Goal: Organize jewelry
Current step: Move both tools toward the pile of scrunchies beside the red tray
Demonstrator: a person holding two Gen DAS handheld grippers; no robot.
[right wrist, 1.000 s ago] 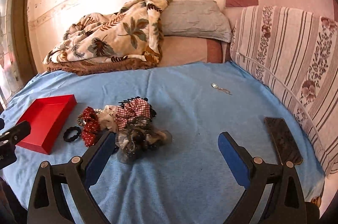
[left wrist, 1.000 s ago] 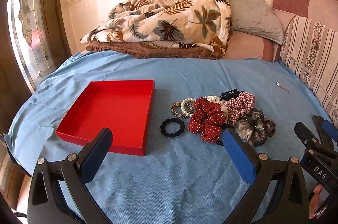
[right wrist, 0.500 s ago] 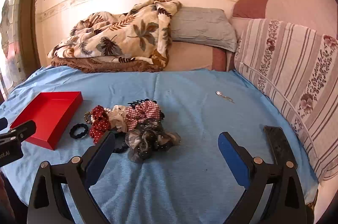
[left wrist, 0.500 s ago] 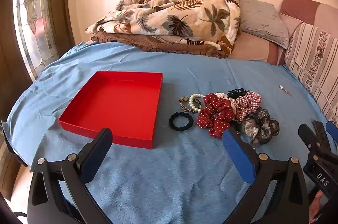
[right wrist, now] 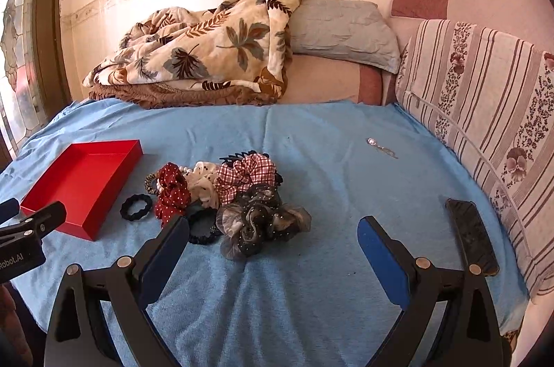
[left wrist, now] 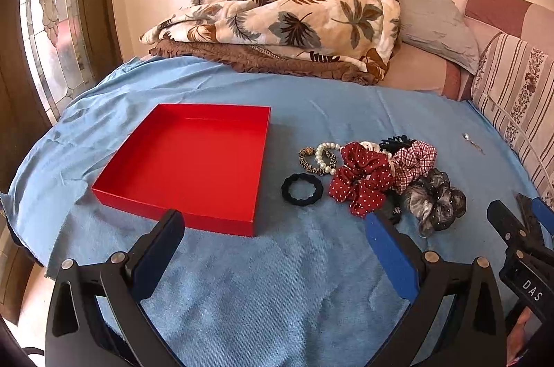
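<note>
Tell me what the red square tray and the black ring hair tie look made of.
Red square tray: likely coated cardboard, thin straight walls, smooth faint sheen. Black ring hair tie: seemingly matte fabric-covered elastic, with a wavy ribbed edge.

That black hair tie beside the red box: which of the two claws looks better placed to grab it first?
Probably the left. The black hair tie lies ahead between the left gripper's open fingers, next to the red box. The right gripper faces bare blue cloth; the tie sits off to its left.

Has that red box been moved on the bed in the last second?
No. The red box keeps its spot beside the black hair tie; only the camera shifted.
</note>
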